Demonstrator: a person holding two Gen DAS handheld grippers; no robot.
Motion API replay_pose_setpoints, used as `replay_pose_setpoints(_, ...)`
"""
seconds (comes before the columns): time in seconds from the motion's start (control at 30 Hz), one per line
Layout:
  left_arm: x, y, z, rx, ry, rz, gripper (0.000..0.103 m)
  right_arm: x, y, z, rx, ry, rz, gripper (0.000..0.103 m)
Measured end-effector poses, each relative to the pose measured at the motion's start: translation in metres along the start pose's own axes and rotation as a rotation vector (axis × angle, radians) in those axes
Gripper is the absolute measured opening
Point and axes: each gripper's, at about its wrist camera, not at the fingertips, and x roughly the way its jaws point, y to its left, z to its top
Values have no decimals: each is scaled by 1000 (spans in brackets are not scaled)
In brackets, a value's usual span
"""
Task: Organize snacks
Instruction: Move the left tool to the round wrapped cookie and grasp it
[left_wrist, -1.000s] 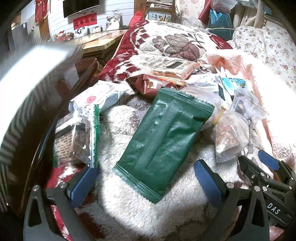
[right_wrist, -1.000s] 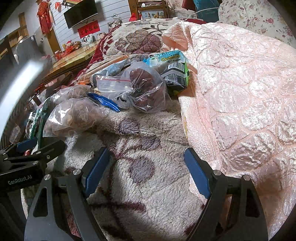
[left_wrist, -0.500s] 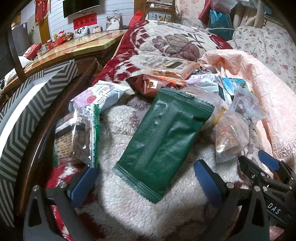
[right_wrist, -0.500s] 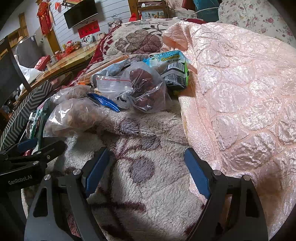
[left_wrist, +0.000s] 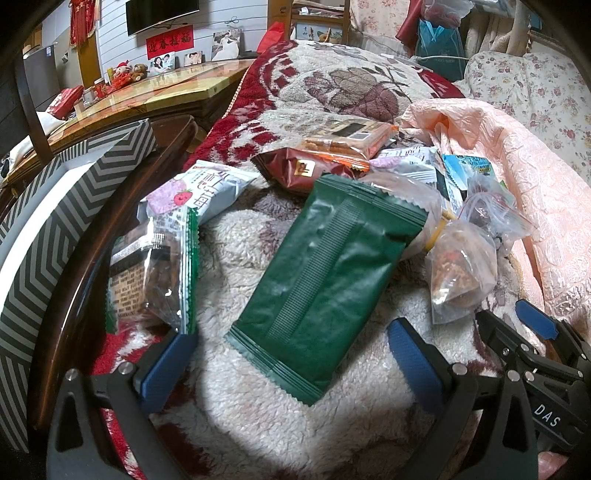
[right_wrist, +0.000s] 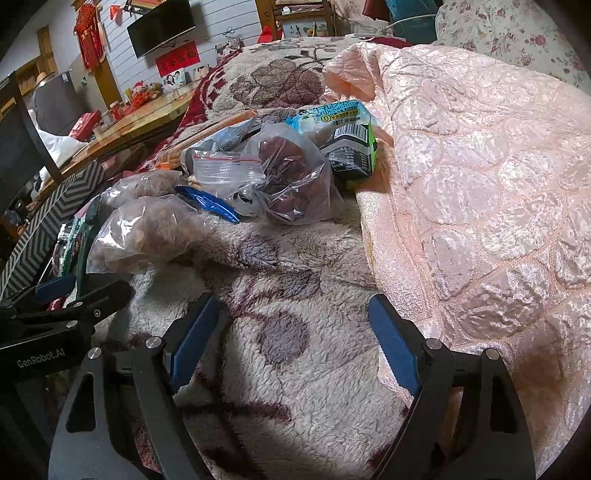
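Several snack packets are seen heaped on a fleecy blanket (left_wrist: 280, 417) spread over what looks like a bed, with a pink quilt (right_wrist: 480, 192) bunched along the right side. The left gripper (left_wrist: 291, 354) is held low over the blanket with its jaws wide and nothing between them; the green foil packet (left_wrist: 325, 288) lies flat just ahead of it, face down and clear of the pile, so it is judged the easiest piece to take first. The right gripper (right_wrist: 291, 332) is likewise held with jaws wide and empty, over bare fleece beside the quilt's edge, near the clear bags.

As for containers, a chevron-patterned box (left_wrist: 55, 229) is seen at the far left beyond a dark wooden rail; its inside is not shown, so whether the snacks are meant for it cannot be told. A clear knotted bag of brown pieces (right_wrist: 147, 236) and a zip bag of dark red fruit (right_wrist: 291, 184) hold loose contents that would shift when lifted. Sealed packs complete the heap: a strawberry-printed packet (left_wrist: 199, 188), a clear green-edged pack (left_wrist: 155, 269), a brown packet (left_wrist: 303, 170) and a milk sachima pack (right_wrist: 343, 125).
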Motion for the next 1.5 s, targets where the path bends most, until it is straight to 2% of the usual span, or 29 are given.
replay_pose_setpoints(0.3,0,0,0,10,16,-5,103,0,0,0,0,5,-1,84)
replay_pose_setpoints(0.37,-3,1,-1,32,35,-10,103,-1,3,1,-2,28,-14,84)
replay_pose_setpoints(0.47,-13,8,-1,5,52,-19,103,-8,7,5,9,73,-22,84)
replay_pose_setpoints(0.6,-37,22,3,-32,44,-46,103,-26,6,10,10,40,18,84)
replay_pose_setpoints(0.7,-57,40,6,-65,8,-42,103,-42,19,14,-55,-1,43,84)
replay_pose_setpoints(0.83,-67,65,9,-116,15,-49,103,-49,39,21,-113,-13,105,84)
replay_pose_setpoints(1.03,-57,79,15,-117,41,-28,103,-53,67,26,-173,0,183,84)
replay_pose_setpoints(1.5,-33,84,30,-171,79,-29,103,-50,72,22,-195,41,195,84)
